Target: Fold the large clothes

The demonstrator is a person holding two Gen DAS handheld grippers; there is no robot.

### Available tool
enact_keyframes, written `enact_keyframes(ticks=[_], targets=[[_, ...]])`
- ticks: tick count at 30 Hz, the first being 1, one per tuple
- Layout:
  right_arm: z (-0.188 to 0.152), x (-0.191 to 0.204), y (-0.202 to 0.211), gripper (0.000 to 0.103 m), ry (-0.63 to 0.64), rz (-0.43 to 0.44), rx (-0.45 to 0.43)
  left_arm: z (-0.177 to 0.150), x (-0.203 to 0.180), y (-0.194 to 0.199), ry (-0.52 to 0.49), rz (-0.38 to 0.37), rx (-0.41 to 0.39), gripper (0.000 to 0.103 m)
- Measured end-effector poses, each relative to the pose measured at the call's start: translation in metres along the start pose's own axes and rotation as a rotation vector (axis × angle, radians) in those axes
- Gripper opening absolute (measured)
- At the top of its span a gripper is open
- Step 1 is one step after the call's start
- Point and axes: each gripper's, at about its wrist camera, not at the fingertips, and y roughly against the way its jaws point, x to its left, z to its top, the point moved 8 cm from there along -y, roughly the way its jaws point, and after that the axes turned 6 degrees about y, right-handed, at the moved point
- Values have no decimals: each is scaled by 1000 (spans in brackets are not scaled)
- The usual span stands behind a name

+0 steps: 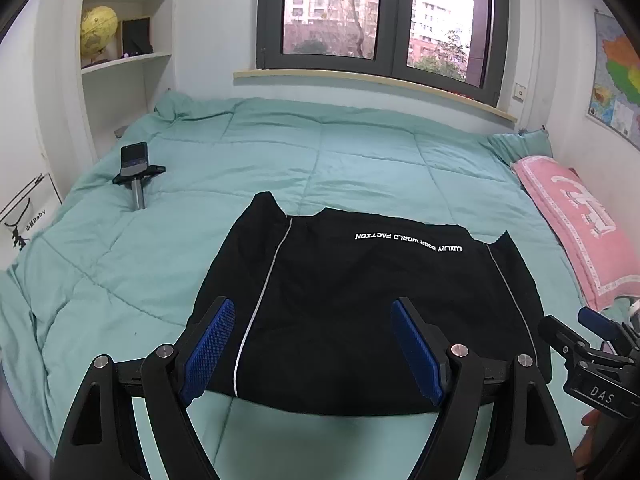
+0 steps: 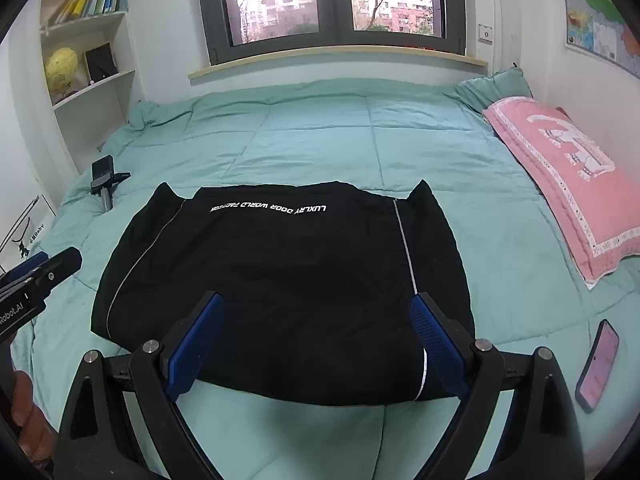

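A black garment [image 1: 360,300] with white piping and white lettering lies folded into a flat rectangle on the teal quilt [image 1: 200,152]; the right wrist view shows the same black garment [image 2: 280,280]. My left gripper [image 1: 312,344] hovers over its near left part, jaws wide open, nothing between the blue pads [image 1: 208,352]. My right gripper [image 2: 316,340] hovers over its near right part, also open and empty. Each gripper shows at the edge of the other's view: the right gripper [image 1: 588,344], the left gripper [image 2: 36,276].
A phone on a small stand [image 1: 136,172] sits on the quilt at the left. A pink pillow [image 1: 580,224] lies along the right side. Another phone [image 2: 598,364] lies near the right edge. Shelves with a globe [image 1: 98,30] stand left; a window is behind.
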Motion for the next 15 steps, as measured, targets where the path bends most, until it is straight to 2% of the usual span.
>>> enact_keyframes(ticks=[15], targets=[[-5,2,3,95,-19,15,-5,-3,1,0,-6,3,3,81]])
